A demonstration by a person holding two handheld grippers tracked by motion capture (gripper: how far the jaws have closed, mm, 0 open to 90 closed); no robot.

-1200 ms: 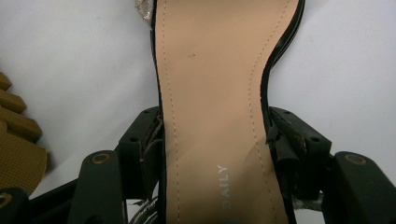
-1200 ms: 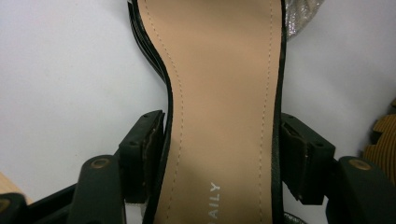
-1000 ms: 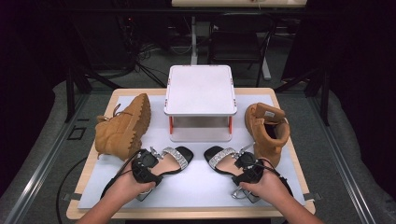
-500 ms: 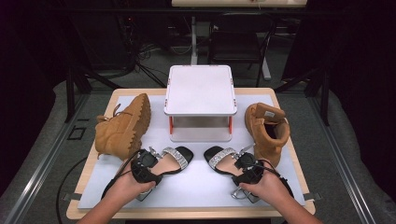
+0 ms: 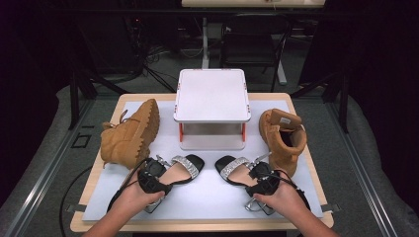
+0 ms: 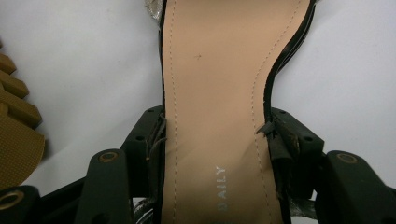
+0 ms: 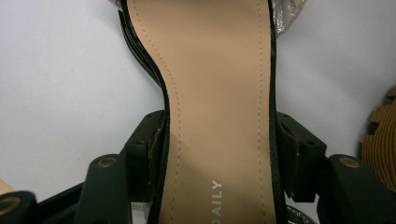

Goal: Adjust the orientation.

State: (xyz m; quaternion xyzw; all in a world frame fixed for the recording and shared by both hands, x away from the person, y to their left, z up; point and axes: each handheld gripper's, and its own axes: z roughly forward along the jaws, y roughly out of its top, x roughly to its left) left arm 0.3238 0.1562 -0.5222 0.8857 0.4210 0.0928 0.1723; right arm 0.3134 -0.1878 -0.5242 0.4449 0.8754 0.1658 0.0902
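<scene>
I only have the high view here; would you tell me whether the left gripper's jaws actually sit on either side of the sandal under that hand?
Observer: Yes. In the left gripper view the left gripper has just been closing its jaws, and they press on both edges of the left sandal at its narrow waist.
Operator: Thank you. And the right gripper?
Observer: Likewise: its jaws have just been closing and flank the right sandal at its waist, pads against its black edges.
Operator: Any marking inside?
Observer: Each sandal has DAILY printed on it, towards the jaws.
</scene>
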